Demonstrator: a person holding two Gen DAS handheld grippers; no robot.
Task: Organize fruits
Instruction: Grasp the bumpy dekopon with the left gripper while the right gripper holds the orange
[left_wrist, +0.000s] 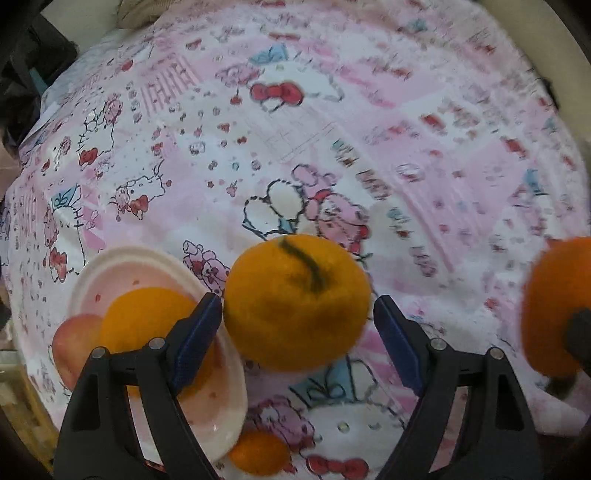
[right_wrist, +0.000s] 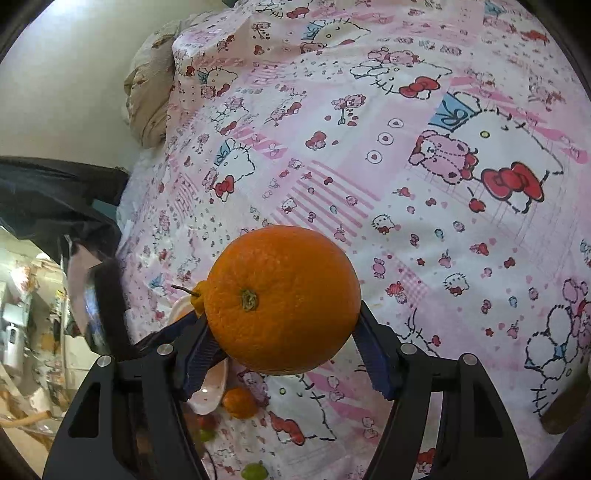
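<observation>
Both fingers carry fruit: right gripper (right_wrist: 282, 334) pinching orange (right_wrist: 282, 299), left gripper (left_wrist: 297, 328) closed on stemmed mandarin (left_wrist: 295, 301), w/ pink bowl (left_wrist: 225, 424) left of left fingers already holding 2 fruits, small orange (left_wrist: 258, 454) & grapes (right_wrist: 255, 470) still loose on bedsheet (left_wrist: 332, 129), so approx. halfway.

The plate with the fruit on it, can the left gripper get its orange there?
Probably yes. The left gripper has the stemmed orange between its fingers, and the plate sits just beside it, to its left. Nothing stands between, though an orange and a peach already fill part of it.
</observation>
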